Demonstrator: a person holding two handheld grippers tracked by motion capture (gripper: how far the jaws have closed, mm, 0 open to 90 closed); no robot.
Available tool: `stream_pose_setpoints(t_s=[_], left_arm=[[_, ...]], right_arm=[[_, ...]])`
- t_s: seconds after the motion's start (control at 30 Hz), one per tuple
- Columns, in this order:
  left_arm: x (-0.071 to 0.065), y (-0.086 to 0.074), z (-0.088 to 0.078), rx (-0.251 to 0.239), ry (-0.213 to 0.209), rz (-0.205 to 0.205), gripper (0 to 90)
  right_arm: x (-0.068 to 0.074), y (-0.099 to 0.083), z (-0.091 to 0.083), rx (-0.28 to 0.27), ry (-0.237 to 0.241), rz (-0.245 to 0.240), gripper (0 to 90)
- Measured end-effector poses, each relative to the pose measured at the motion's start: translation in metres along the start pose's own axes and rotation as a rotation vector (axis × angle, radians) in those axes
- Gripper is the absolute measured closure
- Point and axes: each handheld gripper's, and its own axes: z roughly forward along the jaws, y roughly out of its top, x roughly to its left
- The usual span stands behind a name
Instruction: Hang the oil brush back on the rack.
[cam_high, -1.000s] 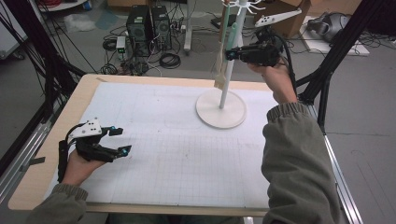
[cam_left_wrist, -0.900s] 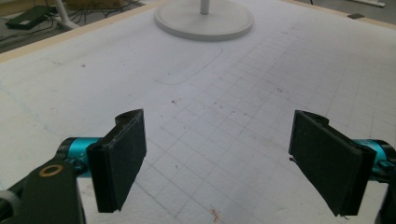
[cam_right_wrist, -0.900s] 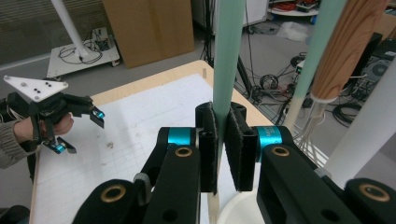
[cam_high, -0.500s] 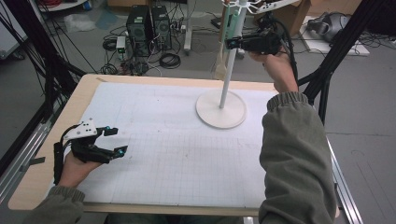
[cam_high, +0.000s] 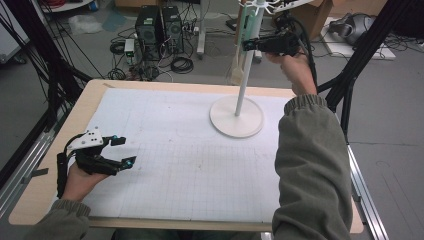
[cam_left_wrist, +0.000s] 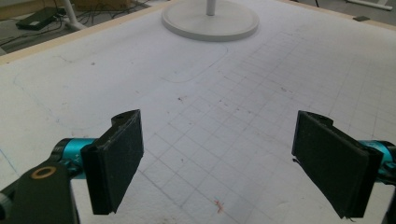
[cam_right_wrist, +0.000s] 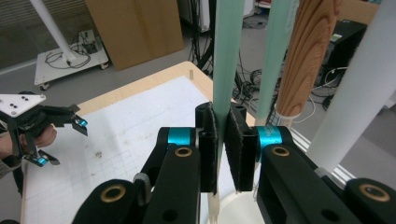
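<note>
Right gripper (cam_right_wrist: 221, 154) clenched on a mint-green handle (cam_right_wrist: 229, 51) hanging beside the white stand (cam_high: 237, 116), a wooden handle (cam_right_wrist: 306, 51) next to it, left gripper (cam_high: 118, 151) released, low over the mat (cam_high: 190, 165), well apart from the stand

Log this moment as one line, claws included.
right claw: shut on mint-green handle beside white stand | left claw: open, nothing between the jaws, low over table

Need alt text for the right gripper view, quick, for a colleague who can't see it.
The right gripper is shut on a hanging pale green strip, beside a second green strip, a wooden handle and the rack's white pole. Farther off, the left gripper rests open over the white mat.
</note>
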Motion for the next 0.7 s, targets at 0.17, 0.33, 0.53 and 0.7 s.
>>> stream_pose_setpoints(t_s=[0.17, 0.33, 0.53, 0.7], left_arm=[[0.0001, -0.0004, -0.0005, 0.001, -0.001, 0.000, 17.0], [-0.0001, -0.0004, 0.0001, 0.000, -0.001, -0.001, 17.1], [-0.0003, 0.0001, 0.0014, 0.002, -0.004, 0.003, 17.1], [0.0000, 0.0000, 0.0012, 0.004, -0.005, 0.004, 17.0]], right_arm=[[-0.0012, -0.0028, -0.0013, -0.009, 0.001, 0.001, 83.7], [-0.0016, -0.0066, -0.0044, -0.015, 0.007, 0.002, 83.7], [-0.0059, -0.0074, -0.0040, -0.008, -0.004, 0.018, 83.7], [-0.0088, -0.0082, -0.0039, -0.011, -0.014, 0.029, 83.7]])
